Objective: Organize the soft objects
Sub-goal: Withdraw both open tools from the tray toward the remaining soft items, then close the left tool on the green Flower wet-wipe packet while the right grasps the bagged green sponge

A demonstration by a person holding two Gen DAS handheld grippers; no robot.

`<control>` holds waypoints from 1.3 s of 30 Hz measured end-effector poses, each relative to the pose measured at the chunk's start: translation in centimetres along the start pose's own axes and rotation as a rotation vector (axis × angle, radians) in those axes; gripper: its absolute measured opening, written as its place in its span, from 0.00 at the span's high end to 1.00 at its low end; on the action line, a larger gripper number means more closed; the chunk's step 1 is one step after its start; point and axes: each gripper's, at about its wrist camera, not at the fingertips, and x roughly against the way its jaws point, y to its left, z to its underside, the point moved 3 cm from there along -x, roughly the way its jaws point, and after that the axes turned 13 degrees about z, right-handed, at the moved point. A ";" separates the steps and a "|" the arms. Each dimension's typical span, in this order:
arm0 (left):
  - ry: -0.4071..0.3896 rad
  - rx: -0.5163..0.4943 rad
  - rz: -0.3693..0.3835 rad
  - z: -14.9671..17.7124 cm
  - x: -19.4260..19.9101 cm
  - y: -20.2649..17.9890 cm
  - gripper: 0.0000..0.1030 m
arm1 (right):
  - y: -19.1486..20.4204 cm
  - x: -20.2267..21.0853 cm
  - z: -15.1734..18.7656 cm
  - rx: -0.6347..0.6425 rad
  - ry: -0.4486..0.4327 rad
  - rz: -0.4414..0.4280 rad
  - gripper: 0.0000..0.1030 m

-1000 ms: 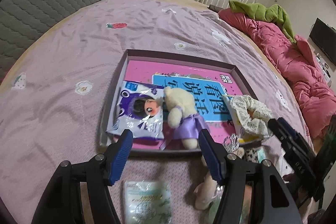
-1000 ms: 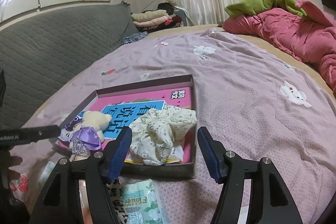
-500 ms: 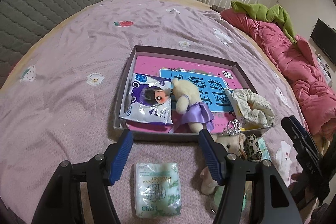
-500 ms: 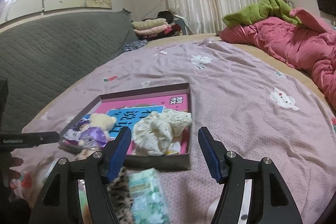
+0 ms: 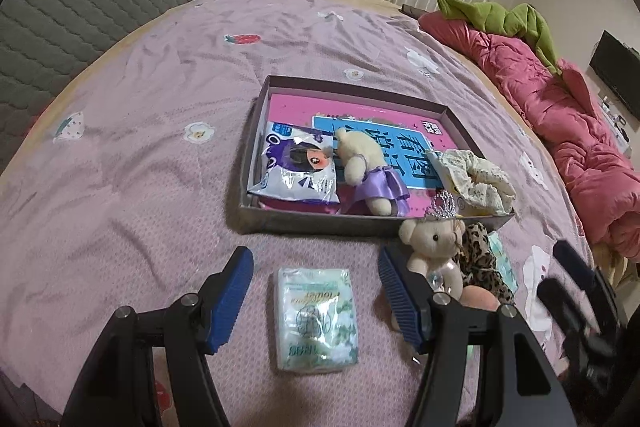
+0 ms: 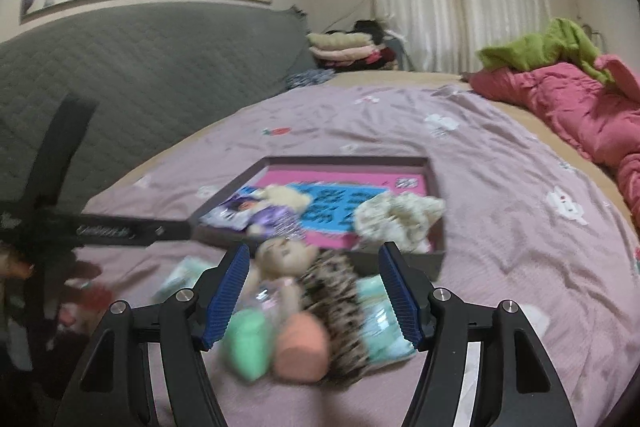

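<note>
While both tongs stand spread with nothing pinched, we see the soft things split between a shallow box (image 5: 352, 219) and the bed (image 5: 140, 187) in front of it. Directly between the pads of the left tongs (image 5: 316, 291), lying flat on the bed and untouched, is a green tissue pack (image 5: 316, 319). Just beyond the right pad of those tongs sits a small crowned teddy bear (image 5: 434, 247), leaning against the box's near wall, with a leopard-print piece (image 5: 480, 267) touching it on the far side and a peach-coloured round thing (image 5: 480, 297) below.

Further ahead, inside the box, we count 3 items on a pink and blue book: a doll packet (image 5: 296, 167) at the left end, a bear in a purple dress (image 5: 372, 171) in the middle, and a floral scrunchie (image 5: 476, 179) at the right end.

From the right tongs (image 6: 314, 291), the view is blurred; below their spread pads lie the crowned bear, the leopard piece, a mint-green round thing (image 6: 248, 343) and the peach one, with a 2nd green pack (image 6: 384, 323) by the right pad. We cannot tell whether any pad touches them.

Well off to the right of both tongs lies a pink quilt (image 5: 568, 131).
</note>
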 end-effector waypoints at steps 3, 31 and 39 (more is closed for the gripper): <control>0.006 -0.001 0.002 0.4 0.2 -0.1 0.37 | 0.6 0.7 0.6 0.016 0.014 -0.009 0.33; 0.115 0.013 -0.008 4.6 0.3 0.6 0.37 | 6.0 1.6 4.0 0.264 0.107 -0.028 0.33; 0.135 0.028 0.009 4.7 -0.7 0.8 0.37 | 7.7 -0.7 5.4 0.399 0.121 0.019 0.34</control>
